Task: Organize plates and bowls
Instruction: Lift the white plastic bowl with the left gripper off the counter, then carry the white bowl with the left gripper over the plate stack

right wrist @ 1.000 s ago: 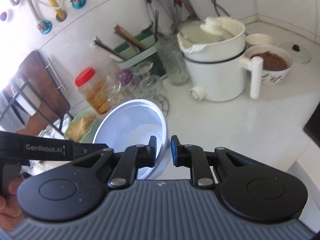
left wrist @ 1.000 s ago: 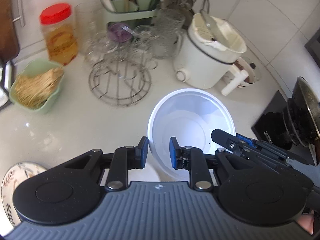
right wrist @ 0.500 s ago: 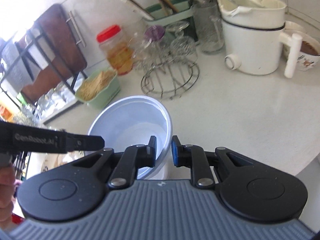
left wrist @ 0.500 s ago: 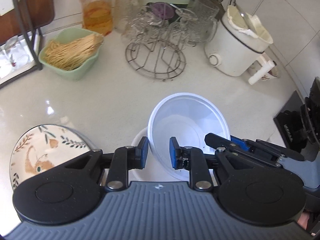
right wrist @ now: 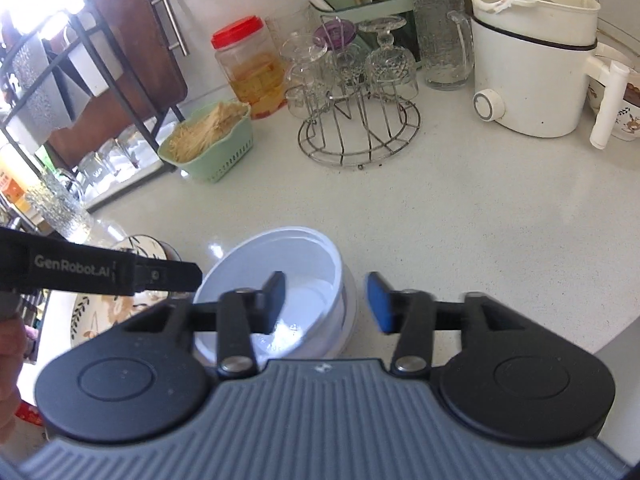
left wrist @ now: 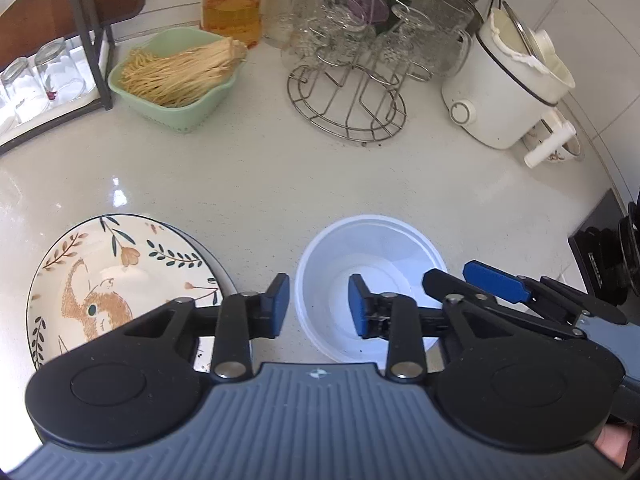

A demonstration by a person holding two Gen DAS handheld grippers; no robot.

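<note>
A white bowl (left wrist: 368, 248) stands on the pale counter, nested in a second white bowl (right wrist: 351, 304). My left gripper (left wrist: 318, 304) straddles its near left rim. Its jaws are opening and the blue pads stand clear of the rim. My right gripper (right wrist: 326, 300) straddles the right rim, its jaws also opening with the pads off the wall. In the left wrist view the right gripper (left wrist: 464, 280) reaches in over the bowl's right side. A flower-and-deer plate (left wrist: 112, 276) lies to the left on a dark-rimmed plate.
At the back stand a green basket of noodles (left wrist: 176, 80), a wire rack of glasses (left wrist: 348, 96), a red-lidded jar (left wrist: 230, 12) and a white cooker (left wrist: 504, 96). A black stove (left wrist: 600, 264) is at the right. The counter edge (right wrist: 608, 344) runs close on the right.
The white bowl came down from the air onto the bowl on the counter. Both grippers, which were shut on its rim, have spread their jaws.
</note>
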